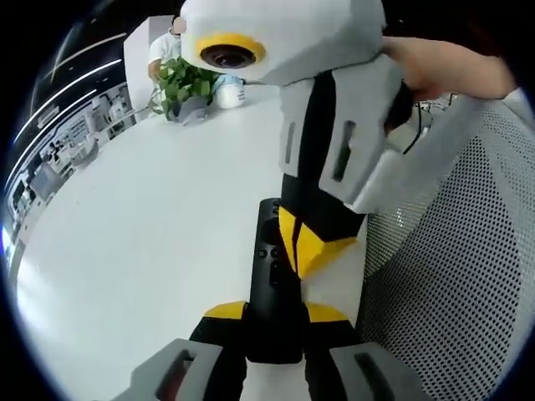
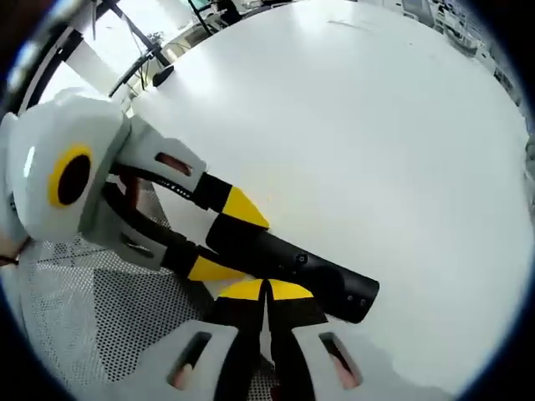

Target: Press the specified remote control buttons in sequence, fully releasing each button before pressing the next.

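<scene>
left gripper point(image 1: 272, 322) clamps remote point(image 1: 272, 276) | right gripper point(image 2: 266, 290) jaws closed, tips on remote's buttons | white table point(image 1: 150, 251)

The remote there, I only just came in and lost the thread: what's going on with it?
A person works two handheld grippers over a white table. The left gripper is shut on the black remote, holding it by its near end. The right gripper, jaws closed, has its yellow tips down on the remote's button face, apparently pressing a button. A potted plant stands at the table's far edge.
</scene>
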Motion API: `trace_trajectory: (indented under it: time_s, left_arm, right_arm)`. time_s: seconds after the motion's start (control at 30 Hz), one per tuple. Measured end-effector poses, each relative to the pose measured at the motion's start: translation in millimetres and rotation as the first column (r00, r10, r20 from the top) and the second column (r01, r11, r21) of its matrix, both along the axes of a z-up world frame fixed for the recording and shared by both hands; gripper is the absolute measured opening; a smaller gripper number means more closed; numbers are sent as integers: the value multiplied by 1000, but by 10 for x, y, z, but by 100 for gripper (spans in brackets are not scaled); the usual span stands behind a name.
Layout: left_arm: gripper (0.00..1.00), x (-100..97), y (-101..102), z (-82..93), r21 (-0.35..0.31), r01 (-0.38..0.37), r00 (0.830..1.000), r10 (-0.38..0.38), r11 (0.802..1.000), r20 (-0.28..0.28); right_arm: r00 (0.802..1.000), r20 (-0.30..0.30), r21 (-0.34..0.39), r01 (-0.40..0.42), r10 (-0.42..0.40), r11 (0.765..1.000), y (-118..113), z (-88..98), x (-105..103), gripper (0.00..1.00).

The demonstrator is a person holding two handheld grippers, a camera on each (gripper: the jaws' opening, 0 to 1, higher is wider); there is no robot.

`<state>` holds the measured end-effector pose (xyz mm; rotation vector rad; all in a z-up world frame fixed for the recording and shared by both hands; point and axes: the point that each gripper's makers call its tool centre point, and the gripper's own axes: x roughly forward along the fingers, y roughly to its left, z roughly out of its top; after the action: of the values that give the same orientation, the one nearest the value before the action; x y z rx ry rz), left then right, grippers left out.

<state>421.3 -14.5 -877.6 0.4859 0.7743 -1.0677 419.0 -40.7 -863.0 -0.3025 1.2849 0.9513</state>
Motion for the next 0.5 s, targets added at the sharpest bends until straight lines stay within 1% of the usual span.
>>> trace_trajectory:
  time_s: [0.07,0.2,0.33,0.43,0.5]
  left_arm:
    - [25,3,1,1,0,0,1000,0,1000,-1]
    - [25,4,1,4,-2,-3,1000,3,1000,-1]
    - [25,4,0,6,-2,1,1000,-1,1000,-1]
    - [25,-3,7,9,-3,3,1000,-3,1000,0]
    - [25,-4,7,10,-3,2,1000,-2,1000,0]
  right_arm:
    - [1000,7,-3,13,-13,1000,-1,-4,52,0]
    - [996,84,-44,10,-7,999,-49,-17,171,0]
    - [997,75,-37,9,-7,999,-40,-42,147,0]
    - [995,92,-62,-18,23,998,-52,-49,134,0]
    - [995,95,-70,-10,17,997,-49,-34,128,0]
